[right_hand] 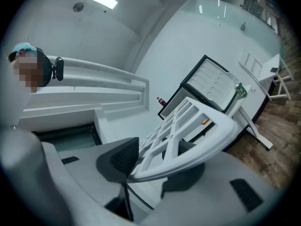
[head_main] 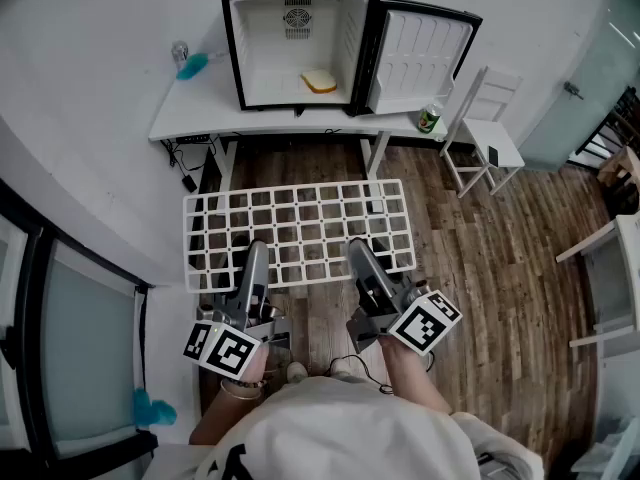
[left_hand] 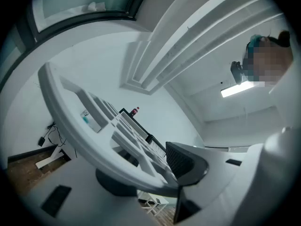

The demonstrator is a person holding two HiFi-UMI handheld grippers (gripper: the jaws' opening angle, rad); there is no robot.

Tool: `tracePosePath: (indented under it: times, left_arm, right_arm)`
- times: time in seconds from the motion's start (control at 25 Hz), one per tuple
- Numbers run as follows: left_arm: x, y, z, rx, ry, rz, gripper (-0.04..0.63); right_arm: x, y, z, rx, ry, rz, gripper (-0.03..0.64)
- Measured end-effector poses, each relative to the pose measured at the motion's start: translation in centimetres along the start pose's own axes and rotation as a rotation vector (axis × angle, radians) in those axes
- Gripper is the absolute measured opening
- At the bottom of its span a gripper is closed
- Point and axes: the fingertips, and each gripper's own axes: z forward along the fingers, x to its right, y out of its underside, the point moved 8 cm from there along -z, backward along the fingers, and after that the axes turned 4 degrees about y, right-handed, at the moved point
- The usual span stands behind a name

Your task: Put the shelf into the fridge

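Observation:
A white grid shelf (head_main: 300, 230) hangs level in front of me over the wooden floor, its long side across the view. My left gripper (head_main: 255, 253) is shut on the shelf's near edge left of the middle. My right gripper (head_main: 358, 251) is shut on the same edge to the right. In the left gripper view the shelf (left_hand: 94, 126) runs between the dark pads (left_hand: 181, 161) of the gripper (left_hand: 150, 178). The right gripper view shows the shelf (right_hand: 197, 126) clamped the same way in that gripper (right_hand: 155, 166). The black mini fridge (head_main: 295, 48) stands ahead with its door (head_main: 420, 58) swung open to the right.
The fridge sits on a white table (head_main: 200, 118). Inside it lies a yellow and white item (head_main: 319, 81). A blue object (head_main: 192, 65) lies left of the fridge, a green can (head_main: 430, 118) at the table's right end. A white chair (head_main: 485, 133) stands to the right.

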Motion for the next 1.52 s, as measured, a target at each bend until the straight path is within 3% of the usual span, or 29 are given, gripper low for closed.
tracePosePath:
  times: [0.4,0.68,0.96,1.52]
  left_arm:
    - [-0.8,-0.6,-1.0,-0.013,0.011,-0.014,0.167]
    - [-1.0,-1.7,-1.4,-0.023,0.065,0.016,0.169]
    - [-2.2,-1.4,-1.9,-0.054,0.064,-0.021,0.17]
    - [-4.7,-0.1,2.7,-0.064,0.039,-0.022,0.172]
  right_arm:
    - [-1.0,1.2,-0.2,0.012,0.014,-0.014,0.163]
    - [-2.1,2.4,-0.3,0.096,0.05,0.014,0.161]
    - [-2.6,3.5,-0.7,0.088,0.107,0.01,0.161]
    - [1.3,2.3,3.4,0.076,0.127,0.033,0.161]
